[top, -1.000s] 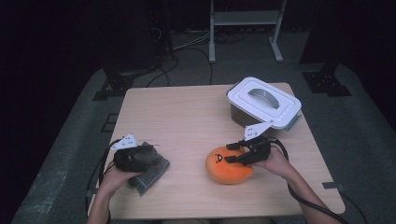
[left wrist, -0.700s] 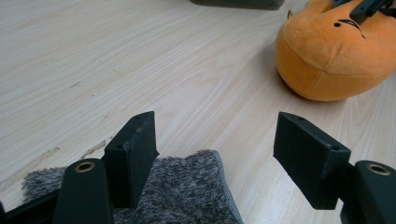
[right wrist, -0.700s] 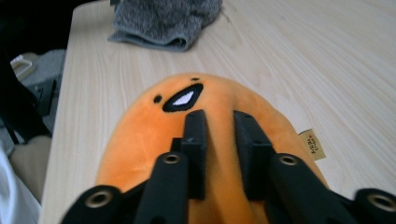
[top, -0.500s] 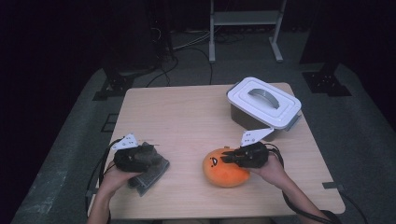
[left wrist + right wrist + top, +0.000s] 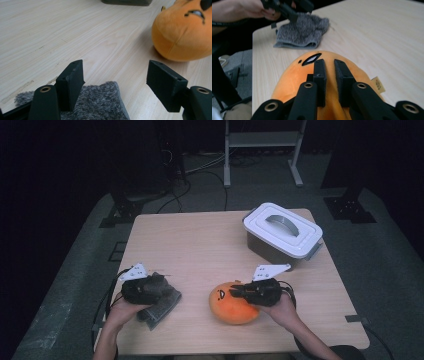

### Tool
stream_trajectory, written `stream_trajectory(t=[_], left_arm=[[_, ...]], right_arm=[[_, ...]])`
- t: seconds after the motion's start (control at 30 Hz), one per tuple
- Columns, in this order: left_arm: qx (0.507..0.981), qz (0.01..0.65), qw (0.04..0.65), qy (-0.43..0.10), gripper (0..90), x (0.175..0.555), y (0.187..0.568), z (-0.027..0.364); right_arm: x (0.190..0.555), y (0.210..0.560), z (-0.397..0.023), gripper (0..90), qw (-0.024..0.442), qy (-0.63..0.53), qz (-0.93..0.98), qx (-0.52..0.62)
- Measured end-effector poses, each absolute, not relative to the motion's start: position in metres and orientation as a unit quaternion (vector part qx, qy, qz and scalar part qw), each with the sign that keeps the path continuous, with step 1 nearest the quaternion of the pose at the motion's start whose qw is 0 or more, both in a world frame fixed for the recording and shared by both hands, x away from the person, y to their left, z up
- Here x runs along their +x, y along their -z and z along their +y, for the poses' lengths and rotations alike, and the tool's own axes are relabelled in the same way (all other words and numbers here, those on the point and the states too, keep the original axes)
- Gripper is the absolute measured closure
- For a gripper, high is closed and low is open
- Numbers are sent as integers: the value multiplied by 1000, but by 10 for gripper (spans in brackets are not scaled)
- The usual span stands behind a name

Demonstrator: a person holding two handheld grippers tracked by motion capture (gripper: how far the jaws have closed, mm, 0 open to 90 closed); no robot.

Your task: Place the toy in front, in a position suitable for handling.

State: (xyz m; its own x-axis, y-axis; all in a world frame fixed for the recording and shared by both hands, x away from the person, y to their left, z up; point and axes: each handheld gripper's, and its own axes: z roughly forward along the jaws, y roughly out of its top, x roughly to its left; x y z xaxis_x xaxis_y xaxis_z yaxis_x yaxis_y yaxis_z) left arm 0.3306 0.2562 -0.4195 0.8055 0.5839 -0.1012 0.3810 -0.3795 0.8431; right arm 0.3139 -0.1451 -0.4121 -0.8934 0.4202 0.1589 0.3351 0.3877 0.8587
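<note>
Orange plush toy (image 5: 234,304) sits near the table's (image 5: 200,245) front edge, right of middle; my right gripper (image 5: 239,291) pinches a fold of its top. My left gripper (image 5: 150,287), jaws spread, rests on the grey fuzzy cloth (image 5: 162,305) by the front-left corner.

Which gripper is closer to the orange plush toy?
Right. The right hand-held gripper has just closed its jaws on top of the plush, pinching it. The left hand-held gripper is off to the side over the grey cloth, jaws open.
</note>
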Motion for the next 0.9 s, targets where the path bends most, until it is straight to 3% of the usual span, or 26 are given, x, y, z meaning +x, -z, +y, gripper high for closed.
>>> stream_trajectory(t=[0.3, 0.9], left_arm=[[824, 294, 472, -107, 275, 331, 420, 257], [822, 295, 475, -110, 262, 331, 418, 259]], right_arm=[[313, 412, -146, 622, 32, -501, 838, 214], [320, 393, -166, 507, 35, -514, 830, 213]])
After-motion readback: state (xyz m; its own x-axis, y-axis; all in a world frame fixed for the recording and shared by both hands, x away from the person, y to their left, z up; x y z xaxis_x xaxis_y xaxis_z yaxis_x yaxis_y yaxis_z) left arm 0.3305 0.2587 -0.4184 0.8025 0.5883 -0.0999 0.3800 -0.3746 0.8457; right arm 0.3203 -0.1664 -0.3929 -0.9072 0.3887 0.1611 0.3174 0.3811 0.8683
